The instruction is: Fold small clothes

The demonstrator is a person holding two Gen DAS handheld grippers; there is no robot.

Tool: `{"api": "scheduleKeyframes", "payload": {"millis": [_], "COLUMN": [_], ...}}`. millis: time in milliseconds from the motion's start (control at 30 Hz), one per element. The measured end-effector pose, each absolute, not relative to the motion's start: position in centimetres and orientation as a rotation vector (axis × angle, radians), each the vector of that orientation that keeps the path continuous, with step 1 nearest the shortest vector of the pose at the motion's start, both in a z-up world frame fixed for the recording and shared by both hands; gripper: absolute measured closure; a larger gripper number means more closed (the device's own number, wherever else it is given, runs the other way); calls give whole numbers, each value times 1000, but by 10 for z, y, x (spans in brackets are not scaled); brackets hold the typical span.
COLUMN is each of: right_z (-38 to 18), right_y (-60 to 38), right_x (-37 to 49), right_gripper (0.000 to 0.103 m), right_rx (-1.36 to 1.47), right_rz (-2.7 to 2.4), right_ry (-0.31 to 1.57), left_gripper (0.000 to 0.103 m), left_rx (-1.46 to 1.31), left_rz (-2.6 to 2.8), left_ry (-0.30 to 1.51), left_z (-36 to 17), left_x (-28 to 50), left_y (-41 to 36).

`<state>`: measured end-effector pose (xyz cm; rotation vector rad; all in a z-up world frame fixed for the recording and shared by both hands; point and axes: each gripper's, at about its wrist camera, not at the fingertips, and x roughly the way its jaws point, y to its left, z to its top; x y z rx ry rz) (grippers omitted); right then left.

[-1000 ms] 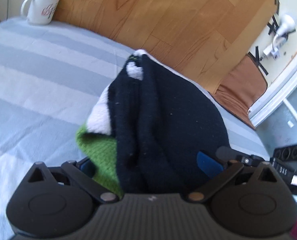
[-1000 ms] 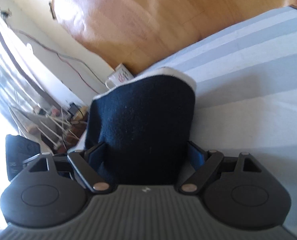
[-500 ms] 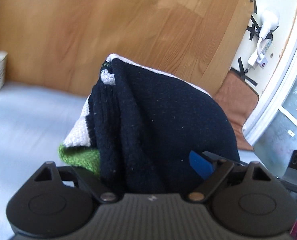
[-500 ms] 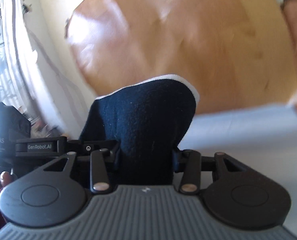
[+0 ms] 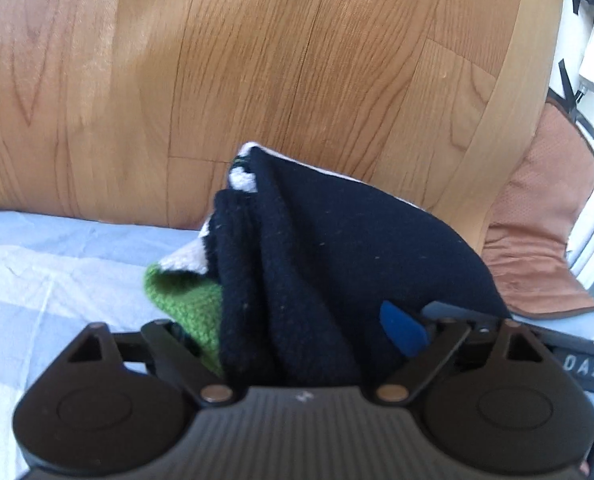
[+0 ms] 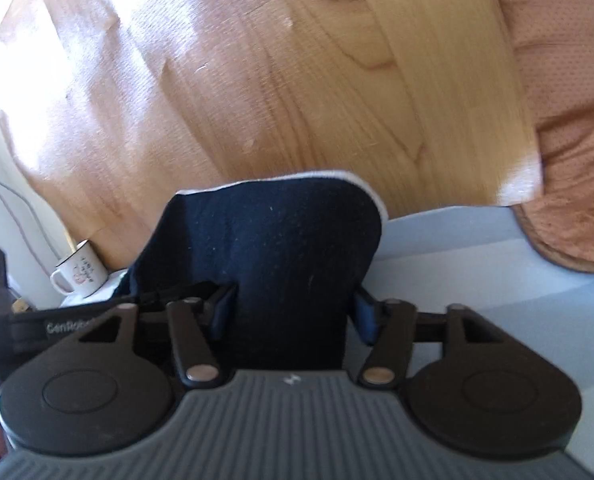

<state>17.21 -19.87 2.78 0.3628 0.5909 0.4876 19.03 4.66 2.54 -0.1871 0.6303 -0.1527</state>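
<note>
A small knitted garment (image 5: 337, 256), dark navy with white and green parts, is bunched between the fingers of my left gripper (image 5: 297, 332), which is shut on it. In the right wrist view the same navy garment (image 6: 285, 256) with a white edge stands up between the fingers of my right gripper (image 6: 293, 312), which is shut on it. Both grippers hold it lifted above the light blue striped bedsheet (image 5: 37, 280), side by side. The other gripper's body shows at the left edge of the right wrist view.
A wooden headboard (image 5: 297, 60) fills the background. A brown pillow (image 5: 537, 240) lies at the right, and also shows in the right wrist view (image 6: 569, 160). A white enamel mug (image 6: 81, 274) stands at the bed's far left corner.
Both grippers have lifted and tilted up with the garment, so the headboard now fills the views. The grip on the garment is unchanged.
</note>
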Motion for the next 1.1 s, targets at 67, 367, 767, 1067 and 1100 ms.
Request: {"api": "scheduleKeyframes", "payload": {"millis": [67, 367, 767, 1067, 1100], "right_z": [33, 49, 35, 27, 27], "right_y": [-196, -206, -214, -228, -228], "right_x": [160, 80, -53, -67, -67], "right_gripper": [30, 24, 19, 18, 18], "right_rx": [334, 346, 302, 368, 372], "right_rz": [449, 327, 139, 112, 108], "right_ry": [547, 522, 450, 471, 472], "left_gripper": [8, 0, 0, 0, 0], "left_rx": [-160, -43, -2, 16, 17], "left_rz": [-114, 54, 148, 176, 181], "left_ry": [629, 576, 595, 568, 564], "left_z": [29, 54, 25, 22, 23], "left_x": [181, 81, -30, -51, -52], "left_y": [42, 36, 18, 16, 16]}}
